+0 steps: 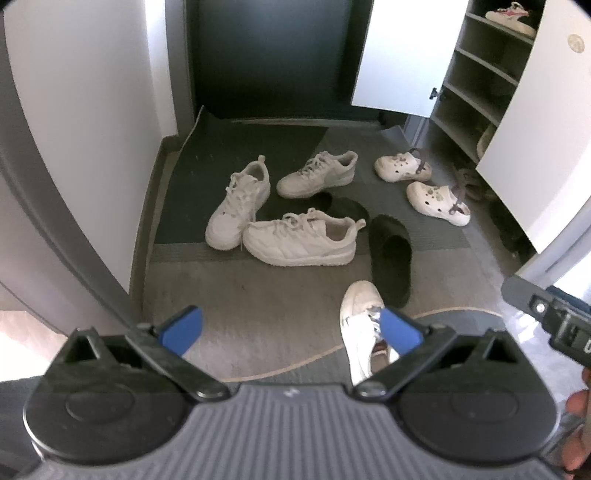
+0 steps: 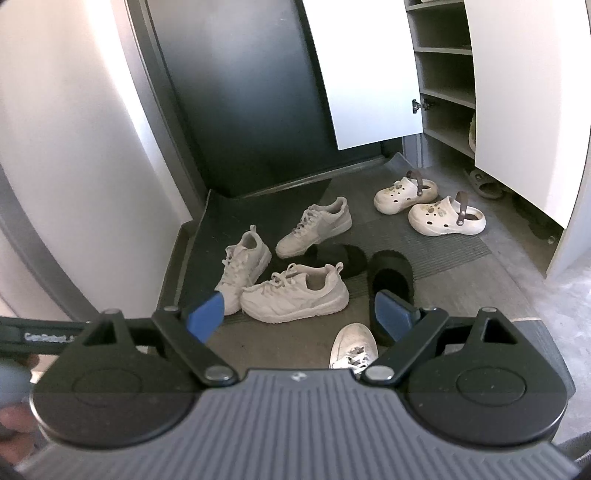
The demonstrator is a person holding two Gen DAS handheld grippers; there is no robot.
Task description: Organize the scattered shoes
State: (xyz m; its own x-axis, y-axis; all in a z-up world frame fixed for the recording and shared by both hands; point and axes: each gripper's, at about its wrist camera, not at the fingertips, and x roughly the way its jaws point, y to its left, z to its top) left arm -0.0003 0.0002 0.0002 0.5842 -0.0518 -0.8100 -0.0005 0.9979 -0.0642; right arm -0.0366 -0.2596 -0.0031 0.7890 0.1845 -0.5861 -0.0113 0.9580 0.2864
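From where I sit, most of the sorting is left. Both claws stand spread wide and hold nothing: the left gripper and the right gripper hang above the entry floor, well short of any shoe.

On the floor mat the footwear lies loose. Three white lace-up sneakers crowd together: one points toward me on the left, a second lies across its toe, touching it, and a third sits behind, angled away. A fourth white sneaker lies apart, nearest me, partly behind my left claw's finger. One black slipper lies beside it; its mate is half hidden behind the second sneaker. The two cream clogs with brown heel straps sit side by side nearer the cabinet, the only pair that looks neat.

The shoe cabinet stands with its doors swung out. The shelves I can see are mostly bare, though one upper shelf holds a white and pink shoe, and something pale shows lower down; I cannot tell what. Dark sandals lie at its foot.
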